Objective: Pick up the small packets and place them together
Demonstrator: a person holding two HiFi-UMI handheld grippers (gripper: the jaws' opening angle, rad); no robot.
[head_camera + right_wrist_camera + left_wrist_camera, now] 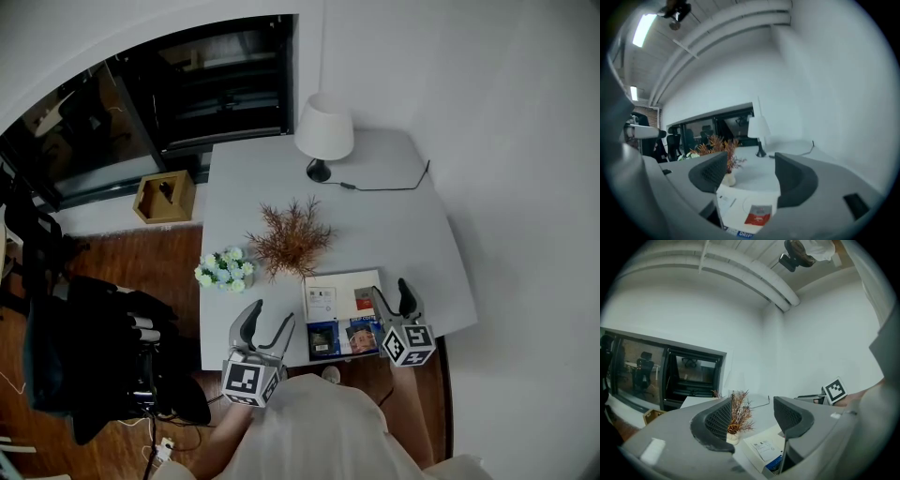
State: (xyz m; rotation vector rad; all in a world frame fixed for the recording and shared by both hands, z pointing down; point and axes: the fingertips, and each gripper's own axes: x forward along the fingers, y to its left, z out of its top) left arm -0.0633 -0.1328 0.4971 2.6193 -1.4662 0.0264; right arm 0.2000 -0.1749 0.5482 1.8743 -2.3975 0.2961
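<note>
Head view: two hand-held grippers at the near edge of a white table (403, 225). The left gripper (267, 323) hangs over the table's near-left corner with its jaws apart and nothing between them. Its marker cube (247, 382) lies at its rear, toward the person. Just to this gripper's right lies a flat white box (342, 281) that carries the packets. A red packet (365, 298) lies at the side away from this gripper, and two blue packets (324, 339) lie along the box's near edge. The right gripper (393, 298) stands at the box's far-right edge, jaws also spread, with its left jaw just beside the red packet. Whether it touches cannot be told.

Left gripper view: the open jaws frame a dried plant (738, 411) straight ahead. The box shows below and right of the gap, and the other gripper's cube (834, 390) shows well off to the right.

Right gripper view: the spread jaws stand over the box. The red packet lies below the gap, nearer the right jaw, and no jaw pad meets it. The edge of a blue packet shows closest to the camera. Beyond the box the plant stands ahead and to the left, and a lamp (758, 129) stands farther off, almost dead ahead. Pale flowers (225, 269) sit ahead of the left gripper, left of the plant.
</note>
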